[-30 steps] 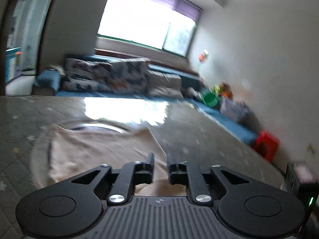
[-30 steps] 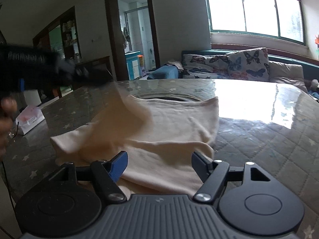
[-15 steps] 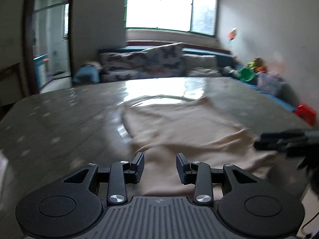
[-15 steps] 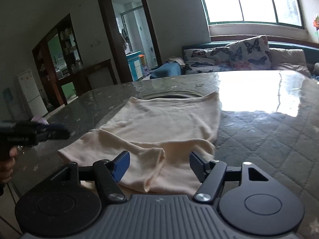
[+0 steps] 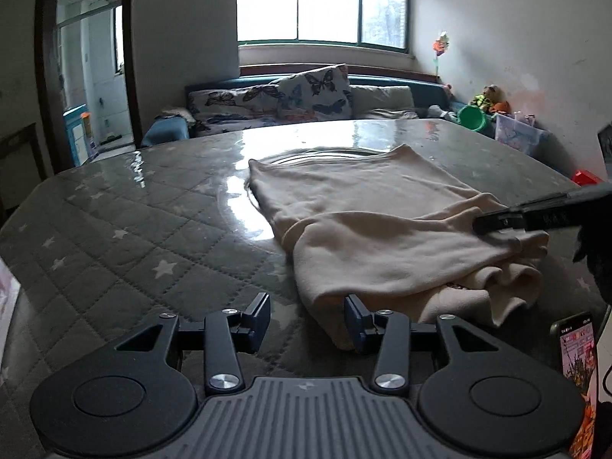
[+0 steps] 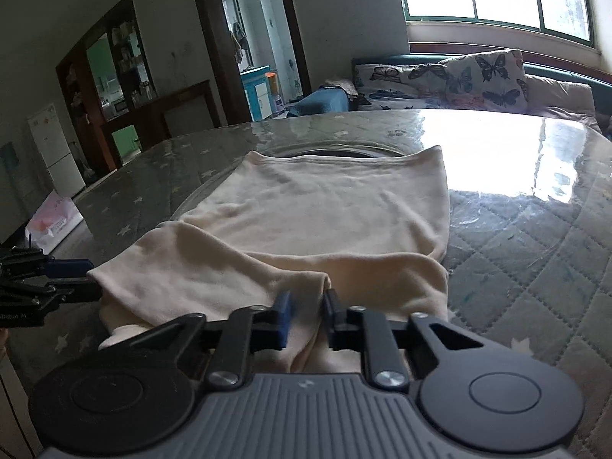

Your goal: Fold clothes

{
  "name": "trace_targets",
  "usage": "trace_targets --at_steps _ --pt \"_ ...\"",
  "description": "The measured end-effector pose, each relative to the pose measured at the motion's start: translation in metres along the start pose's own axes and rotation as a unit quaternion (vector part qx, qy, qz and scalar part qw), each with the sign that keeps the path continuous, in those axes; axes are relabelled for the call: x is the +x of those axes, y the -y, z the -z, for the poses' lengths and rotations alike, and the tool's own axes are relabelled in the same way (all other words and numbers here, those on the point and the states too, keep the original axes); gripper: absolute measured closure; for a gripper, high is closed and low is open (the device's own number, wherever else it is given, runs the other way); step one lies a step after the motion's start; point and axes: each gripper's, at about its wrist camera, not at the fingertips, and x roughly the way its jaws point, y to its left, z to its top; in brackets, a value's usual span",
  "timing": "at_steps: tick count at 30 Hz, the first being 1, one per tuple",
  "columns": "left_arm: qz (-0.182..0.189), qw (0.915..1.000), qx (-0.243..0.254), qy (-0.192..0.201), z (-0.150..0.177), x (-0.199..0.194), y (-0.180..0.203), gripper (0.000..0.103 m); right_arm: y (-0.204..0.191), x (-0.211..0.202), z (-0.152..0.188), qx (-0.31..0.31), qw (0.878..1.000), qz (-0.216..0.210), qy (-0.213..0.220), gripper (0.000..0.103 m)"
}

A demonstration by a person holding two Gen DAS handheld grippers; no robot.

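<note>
Garment: the cream garment (image 6: 336,206) lay on the glass-topped counter (image 6: 535,229), both sleeves folded across its near end, ready for the next fold.
Right hand-held gripper (image 6: 308,319): jaws had just been closing, now pinched on the near cloth edge, likely to lift it.
Left hand-held gripper (image 5: 306,315): jaws had just been opening, part open, nothing held; one finger beside the garment's corner, seemingly lining up a matching grasp.

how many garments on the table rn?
1. A cream garment lies partly folded mid-table, its near edge bunched at the right claw. More layers could be tucked underneath; can't tell.
</note>
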Motion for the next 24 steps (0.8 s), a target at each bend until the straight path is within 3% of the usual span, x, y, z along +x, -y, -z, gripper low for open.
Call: trace_targets --at_steps 1,3,6,13,17,20,24 --pt "0.001 1.0000 0.006 0.002 0.001 0.000 0.001 0.060 -0.001 -0.001 -0.002 -0.002 1.000 0.002 0.002 0.096" --pt "-0.001 0.9999 0.016 0.006 0.001 0.001 0.004 0.081 -0.002 -0.004 -0.005 -0.007 1.000 0.006 0.008 0.098" --pt "-0.010 0.9997 0.018 0.015 0.002 0.001 0.006 0.096 -0.006 -0.010 -0.012 -0.020 0.999 0.017 0.028 0.100" --pt "-0.001 0.9989 0.036 0.030 0.000 -0.016 0.011 0.098 -0.009 -0.027 -0.032 -0.049 0.994 0.060 0.072 0.100" --pt "-0.016 0.9986 0.046 0.021 0.003 -0.009 0.013 0.098 0.002 -0.014 -0.023 -0.014 0.999 0.024 0.029 0.094" --pt "-0.012 0.9986 0.049 0.016 0.003 -0.006 0.014 0.097 0.003 -0.011 -0.014 -0.011 1.000 0.017 0.015 0.078" --pt "-0.013 0.9983 0.055 0.016 0.003 -0.003 0.017 0.095 0.003 -0.001 -0.006 -0.007 1.000 0.012 -0.005 0.075"
